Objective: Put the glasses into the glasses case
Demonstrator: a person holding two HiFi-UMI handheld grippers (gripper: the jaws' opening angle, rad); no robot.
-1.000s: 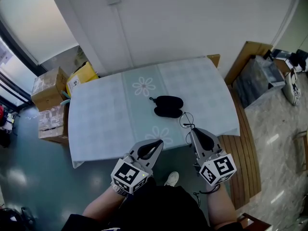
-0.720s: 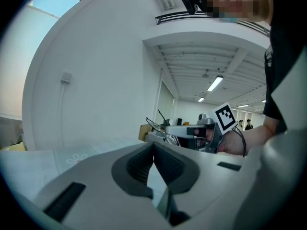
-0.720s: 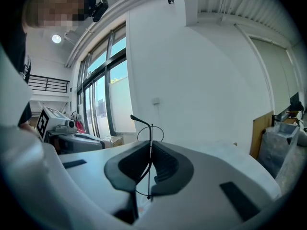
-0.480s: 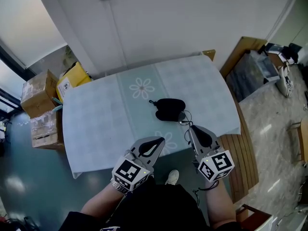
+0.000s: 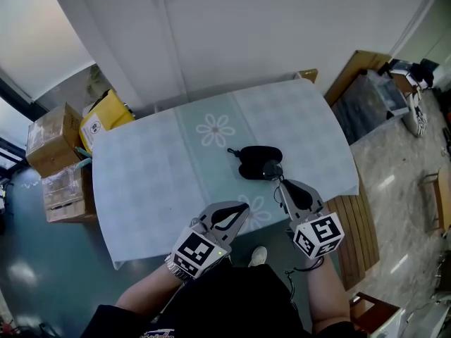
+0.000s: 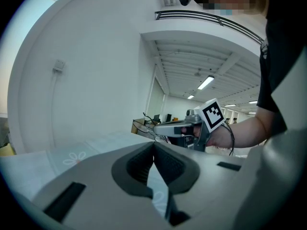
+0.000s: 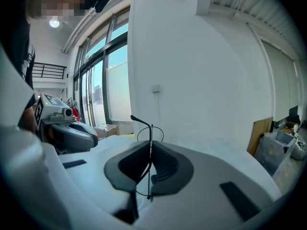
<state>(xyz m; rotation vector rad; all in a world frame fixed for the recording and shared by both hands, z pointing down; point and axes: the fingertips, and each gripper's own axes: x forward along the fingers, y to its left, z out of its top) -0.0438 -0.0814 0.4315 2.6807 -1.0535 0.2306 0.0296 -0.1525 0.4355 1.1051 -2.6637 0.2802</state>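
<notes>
- Across the middle of the head view stands a table (image 5: 148, 167) under a pale blue-green checked cloth with a white flower print (image 5: 215, 129); it sits against a plain white wall (image 5: 282, 27).
- Black glasses case (image 5: 257, 159) lies open near the table's centre, a little toward the person's right.
- Right gripper (image 5: 281, 183) has its fingers closed on the glasses (image 7: 150, 131), a thin dark wire frame gripped upright between the pads; in the head view the frame hangs just at the near right edge of the case.
- Left gripper (image 5: 242, 208) is over the table's near edge, well apart from the case, its fingers together at the tips with nothing between them.
- Left of the table, cardboard boxes (image 5: 53, 139) and a yellow box (image 5: 106, 117) stand on a dark teal floor (image 5: 42, 259).
- To the right, a wooden board (image 5: 352, 76) leans by a clear plastic bin (image 5: 370, 111), and the floor there is pale and glossy.
- Wooden slats (image 5: 361, 224) show below the table's right side.
</notes>
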